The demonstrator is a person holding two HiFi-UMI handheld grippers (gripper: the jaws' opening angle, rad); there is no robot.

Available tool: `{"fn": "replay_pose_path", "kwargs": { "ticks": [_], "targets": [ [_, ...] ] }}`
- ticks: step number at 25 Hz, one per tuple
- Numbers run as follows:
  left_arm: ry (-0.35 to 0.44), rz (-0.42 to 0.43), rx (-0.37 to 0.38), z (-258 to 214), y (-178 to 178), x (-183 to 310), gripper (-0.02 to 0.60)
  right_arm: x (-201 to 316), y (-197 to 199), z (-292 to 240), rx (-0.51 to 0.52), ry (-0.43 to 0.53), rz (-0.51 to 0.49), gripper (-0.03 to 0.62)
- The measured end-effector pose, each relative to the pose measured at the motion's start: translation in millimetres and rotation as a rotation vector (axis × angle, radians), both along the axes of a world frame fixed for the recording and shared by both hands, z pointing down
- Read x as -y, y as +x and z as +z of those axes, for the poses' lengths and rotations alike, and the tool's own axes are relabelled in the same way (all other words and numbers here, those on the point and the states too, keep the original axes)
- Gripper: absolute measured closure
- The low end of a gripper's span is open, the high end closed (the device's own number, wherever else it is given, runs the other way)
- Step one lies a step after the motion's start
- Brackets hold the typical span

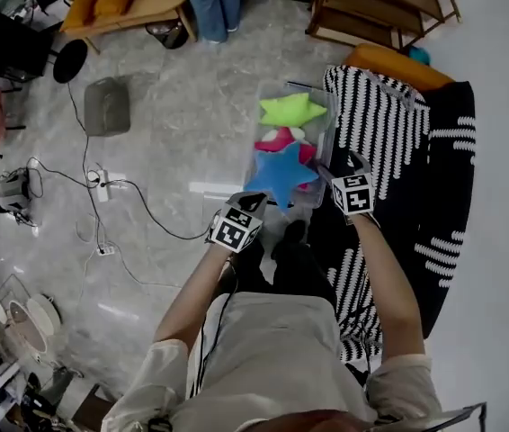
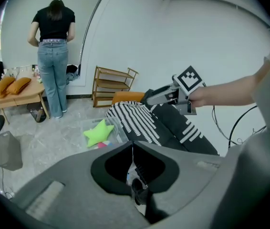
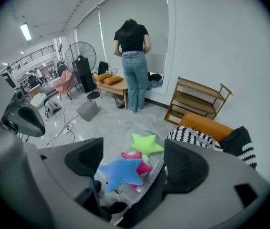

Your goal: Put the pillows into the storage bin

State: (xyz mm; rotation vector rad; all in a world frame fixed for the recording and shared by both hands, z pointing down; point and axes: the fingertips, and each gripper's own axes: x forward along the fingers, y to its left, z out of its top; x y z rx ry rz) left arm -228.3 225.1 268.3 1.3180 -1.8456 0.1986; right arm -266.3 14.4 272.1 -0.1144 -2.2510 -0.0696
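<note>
Near the storage bin (image 1: 326, 133): left tool (image 2: 133, 149) pressed together, right tool (image 3: 131, 162) spread, empty. In right gripper view, blue star pillow (image 3: 120, 171) topmost in the bin; hidden in left gripper view.

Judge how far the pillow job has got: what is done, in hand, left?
Done: green star, pink pillow and blue star lie in the storage bin. In hand: nothing; right claw open and empty, left claw shut on nothing. Left: probably nothing, unless the orange cushion beyond the bin counts.
</note>
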Motion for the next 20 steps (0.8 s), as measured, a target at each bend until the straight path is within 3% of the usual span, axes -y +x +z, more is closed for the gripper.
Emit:
{"fn": "replay_pose_path", "kwargs": {
  "ticks": [8,14,20],
  "targets": [
    [0.086,0.024,0.048,-98.7,25.5,-7.1,0.563,-21.5,43.3,-118.8,0.210,0.032,0.073,0.412],
    [0.141,0.011,0.157,-174.6,19.3,-14.6,0.563,-37.7,65.5,-202.5,0.358,0.076,0.018,0.504],
    [0.233,-0.022,0.236,-243.9,30.4,-11.9,0.563,-42.2,103.7,-271.1,0.479,0.037,0.003,0.557]
  ]
}}
